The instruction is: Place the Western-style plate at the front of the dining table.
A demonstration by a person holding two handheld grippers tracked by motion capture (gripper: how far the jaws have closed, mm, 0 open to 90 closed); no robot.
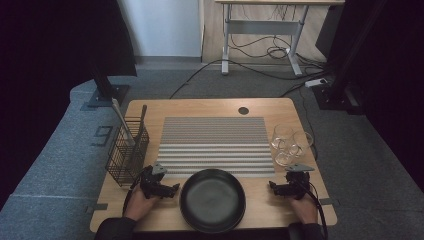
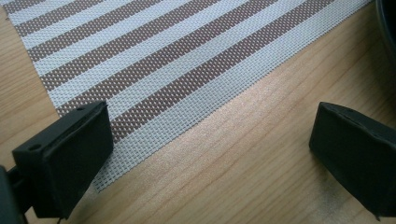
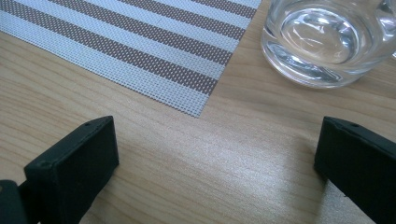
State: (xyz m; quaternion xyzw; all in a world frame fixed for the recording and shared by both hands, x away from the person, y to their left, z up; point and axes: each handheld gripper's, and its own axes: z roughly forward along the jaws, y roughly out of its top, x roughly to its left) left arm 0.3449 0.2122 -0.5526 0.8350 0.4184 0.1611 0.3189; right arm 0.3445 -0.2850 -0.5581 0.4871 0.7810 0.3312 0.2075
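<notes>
black pan [image 1: 212, 199] at near desk [image 1: 150, 107] edge, dead centre, flanked by both claws. left claw [image 1: 170, 189] just beside pan's left rim, spread wide, holding nothing; in left claw view, parted over bare wood at mat [image 2: 154, 65] corner, pan rim dark at far right edge [image 2: 388, 23]. right claw [image 1: 274, 187] a bit further off pan's right side, also wide open and empty; in right claw view, hovering low over wood, mat corner [image 3: 140, 42] ahead left, glass [image 3: 327, 39] ahead right. striped mat [image 1: 215, 145] behind pan, apparently clear. two or three glasses [image 1: 290, 142] clustered off mat's right edge, just behind right claw. wire basket [image 1: 127, 150] with utensils [image 1: 122, 120] at left, close behind left claw.

likely step: grab pan, probably onto mat. risks, judged: pan wide, rim smooth, one-sided pinch likely to tip or slip. right claw swinging back could clip glasses, close-packed so one knock topples others. left claw cable or elbow could snag basket. dragging pan could ruck mat edge.
</notes>
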